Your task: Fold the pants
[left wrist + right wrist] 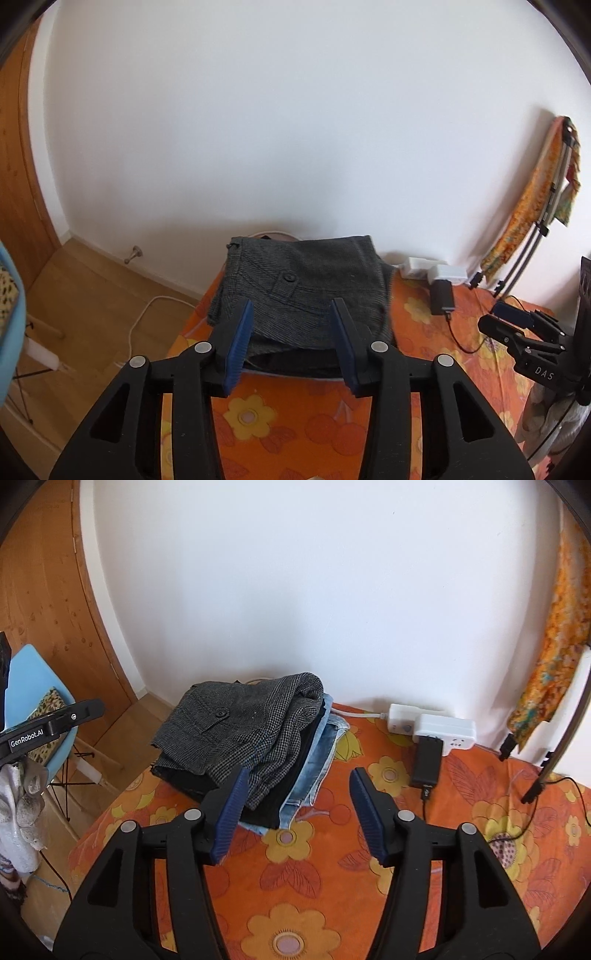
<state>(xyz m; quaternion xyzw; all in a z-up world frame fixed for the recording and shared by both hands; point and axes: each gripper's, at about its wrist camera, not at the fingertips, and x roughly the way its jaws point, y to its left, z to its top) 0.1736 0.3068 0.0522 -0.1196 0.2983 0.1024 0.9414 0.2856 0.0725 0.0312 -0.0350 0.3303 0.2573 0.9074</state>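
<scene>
Folded grey checked pants (303,284) lie on top of a stack at the far left corner of the orange flowered table (295,417). In the right wrist view the grey pants (240,723) top a pile with black pants and light blue jeans (317,760) beneath. My left gripper (293,314) is open and empty, just in front of the stack. My right gripper (299,779) is open and empty, its left finger near the stack's front right edge. The right gripper also shows at the right edge of the left wrist view (517,325).
White power strips (432,725) and a black charger (426,762) with a cable lie by the wall. An orange patterned cloth (554,635) hangs on a rack at right. A blue chair (40,701) stands left of the table on the wooden floor.
</scene>
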